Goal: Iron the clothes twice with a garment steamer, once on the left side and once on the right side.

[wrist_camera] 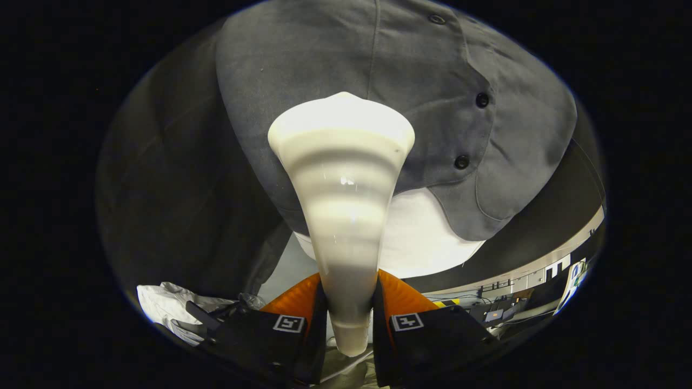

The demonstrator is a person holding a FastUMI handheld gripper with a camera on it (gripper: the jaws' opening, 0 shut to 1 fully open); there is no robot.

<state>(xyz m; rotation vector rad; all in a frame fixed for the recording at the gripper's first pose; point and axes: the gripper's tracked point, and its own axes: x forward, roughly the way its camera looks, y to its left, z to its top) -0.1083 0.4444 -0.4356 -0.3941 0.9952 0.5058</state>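
One steamer, one shirt, three buttons.
One cream garment steamer (341,178); one grey shirt (324,59); three dark buttons, from 12 to 2 o'clock of the steamer's head.

A dark cloth wall (162,216) fills the left side, a crumpled white sheet (162,305) lies low at its foot, and far off to the right a pale strip of lit room (540,273) shows cluttered desks (497,310) with cables under bright light.

The steamer (341,178) is glossy cream-white with faint darker bands down its neck. The shirt (411,92) is plain dark grey with black buttons (481,100); a white cloth (427,237) shows under its hem. The claw (348,324) clamps the steamer's neck from both sides.
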